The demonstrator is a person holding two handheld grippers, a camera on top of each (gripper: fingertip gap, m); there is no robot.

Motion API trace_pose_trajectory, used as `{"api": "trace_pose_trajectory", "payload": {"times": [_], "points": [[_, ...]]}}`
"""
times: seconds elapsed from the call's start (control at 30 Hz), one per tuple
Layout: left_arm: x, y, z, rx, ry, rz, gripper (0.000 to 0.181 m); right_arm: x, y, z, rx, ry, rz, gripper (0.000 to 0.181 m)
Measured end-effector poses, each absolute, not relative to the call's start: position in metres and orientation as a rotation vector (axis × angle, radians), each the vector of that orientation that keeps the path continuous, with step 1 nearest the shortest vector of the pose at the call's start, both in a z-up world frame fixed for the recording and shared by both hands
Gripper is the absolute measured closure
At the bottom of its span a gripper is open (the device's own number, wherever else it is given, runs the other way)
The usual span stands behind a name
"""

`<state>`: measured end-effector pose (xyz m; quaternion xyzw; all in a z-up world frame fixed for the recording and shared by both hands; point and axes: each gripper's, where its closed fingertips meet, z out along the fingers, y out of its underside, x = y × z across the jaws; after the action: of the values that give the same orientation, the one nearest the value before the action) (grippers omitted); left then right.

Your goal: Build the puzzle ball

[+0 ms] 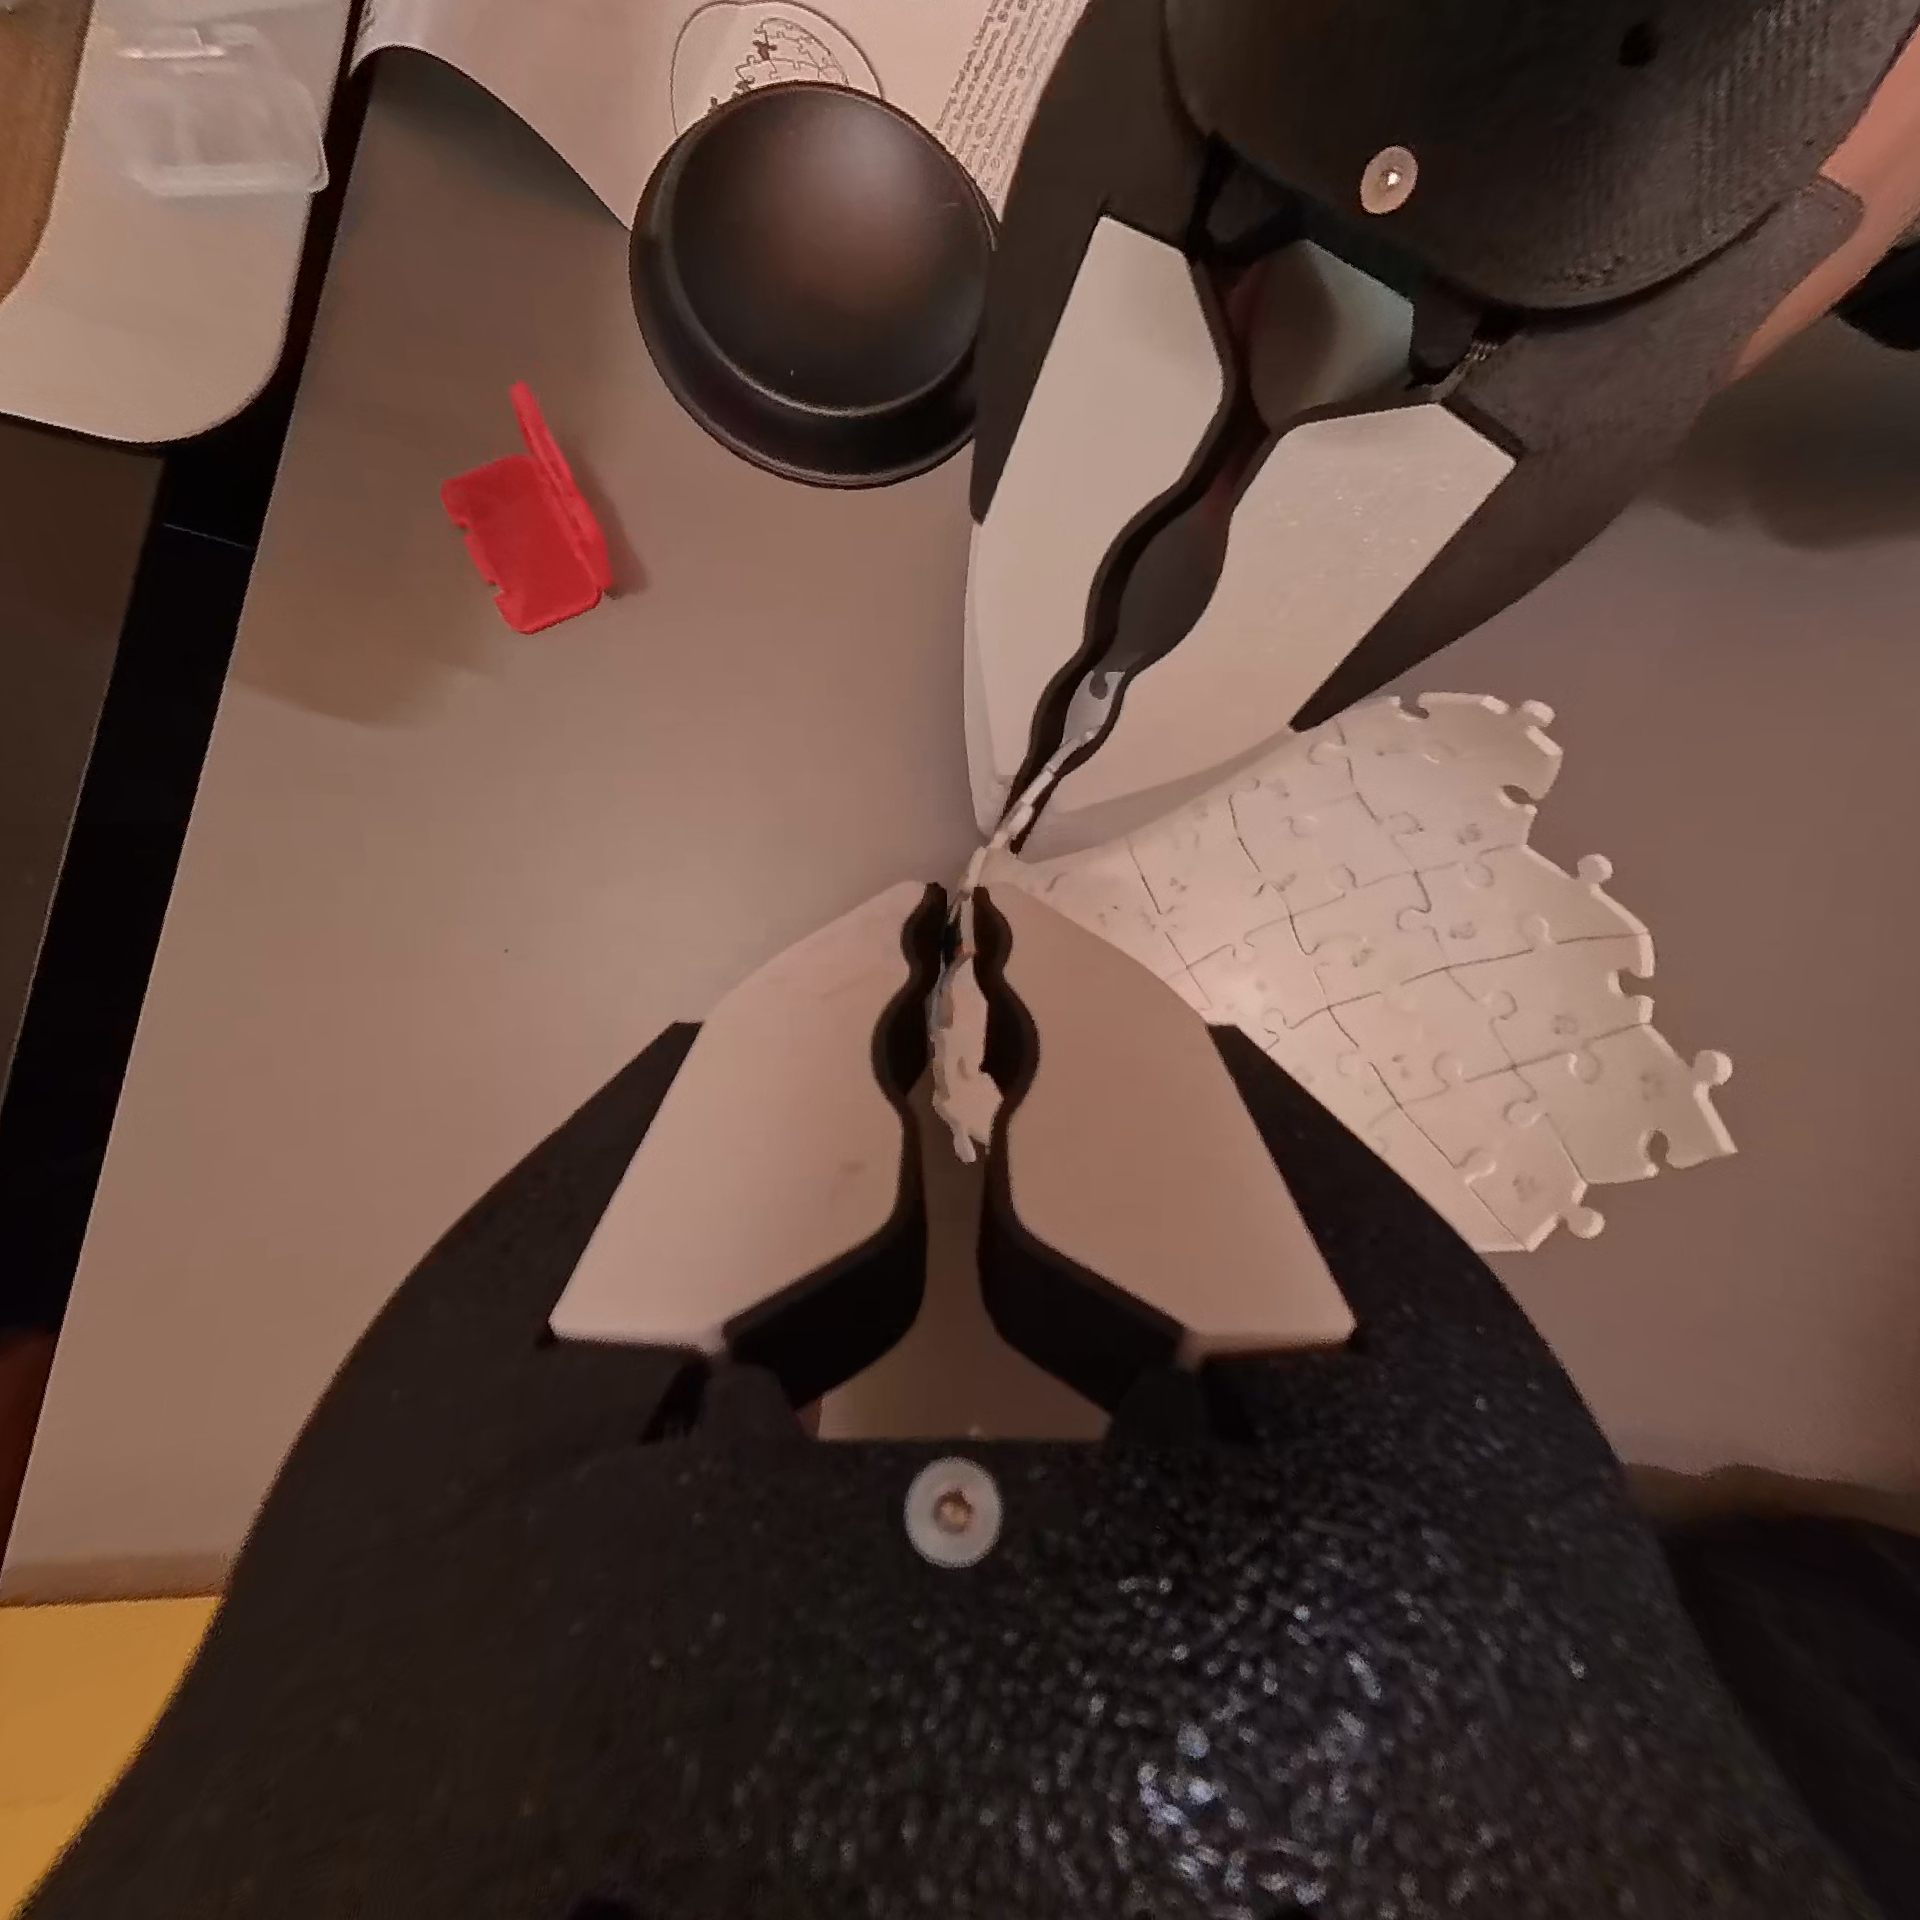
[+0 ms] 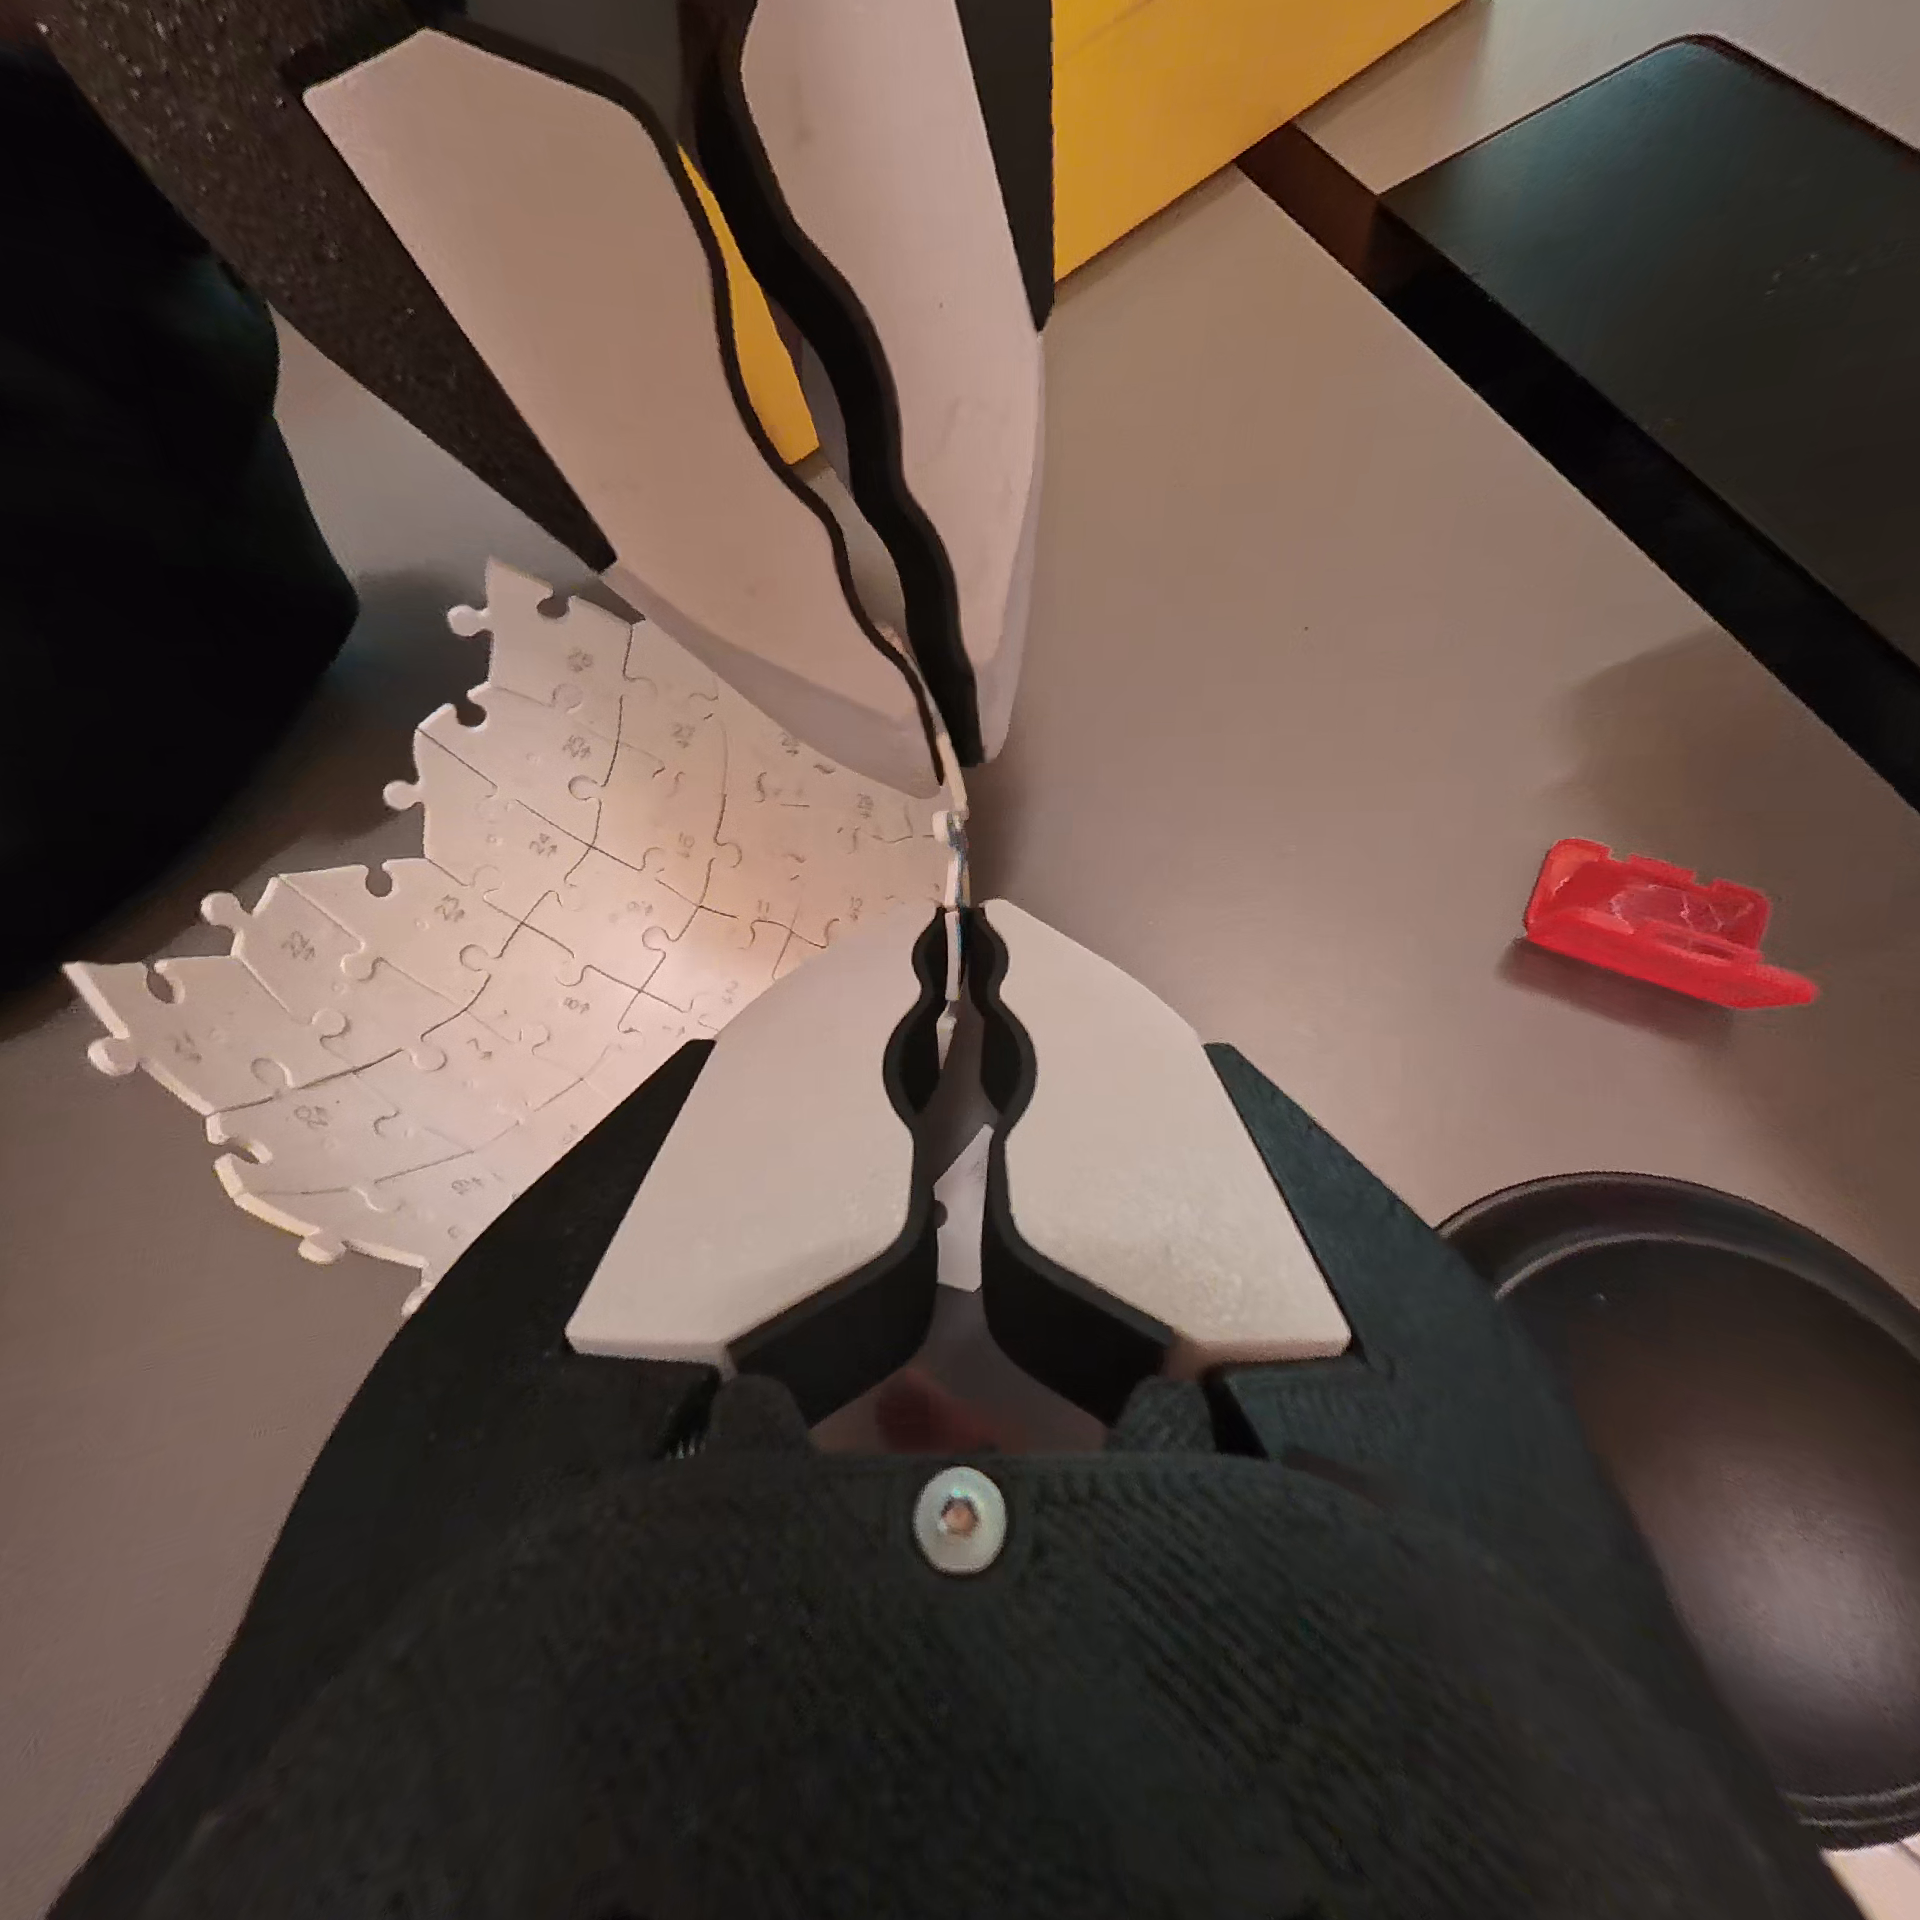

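Above, we hold two tongs tip to tip over a smooth grey table [image 1: 416, 935]. Left gripper [image 1: 961, 914]: rough, sparkly black body w/ flat white finger plates and wavy black inner edges; jaws nearly closed, pinching a thin white puzzle piece [image 1: 964, 1081] edge-on. Right gripper [image 2: 961, 920]: finer ribbed black body, same white plates; jaws likewise all but closed on the rim of the puzzle ball section [image 2: 499, 935]. That section is a curved shell of interlocked white pieces, matte, w/ knob-and-socket edges and small printed marks on its concave face; it fans out beside both tips, lower edge near the table, though we cannot tell whether it touches. Piece and shell rim meet between the two tips; whether they are locked together is unclear.

Also shown: a glossy black dome [image 1: 810, 291] w/ a flanged rim, and a red plastic clip [image 1: 530, 520], ribbed along one side, both well apart from the shell. A yellow box [image 2: 1143, 125] sits behind the left gripper.
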<state>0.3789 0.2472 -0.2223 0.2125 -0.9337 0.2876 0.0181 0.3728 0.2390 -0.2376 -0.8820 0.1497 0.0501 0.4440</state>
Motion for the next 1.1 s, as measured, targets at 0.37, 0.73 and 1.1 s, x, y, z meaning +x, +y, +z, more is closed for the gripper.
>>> {"api": "trace_pose_trajectory", "payload": {"times": [0.37,0.73,1.1], "points": [[0.390,0.249,-0.189,0.786,-2.884,1.102,0.148,0.367,0.230,-0.237,-2.095,0.454,0.130,0.150],[0.372,0.280,-0.147,1.380,-2.836,1.262,0.146,0.327,0.219,-0.216,-1.999,0.428,0.378,0.126],[0.312,0.318,-0.214,1.832,-2.686,0.811,0.142,0.338,0.198,-0.147,-2.146,0.075,0.027,0.119]]}}
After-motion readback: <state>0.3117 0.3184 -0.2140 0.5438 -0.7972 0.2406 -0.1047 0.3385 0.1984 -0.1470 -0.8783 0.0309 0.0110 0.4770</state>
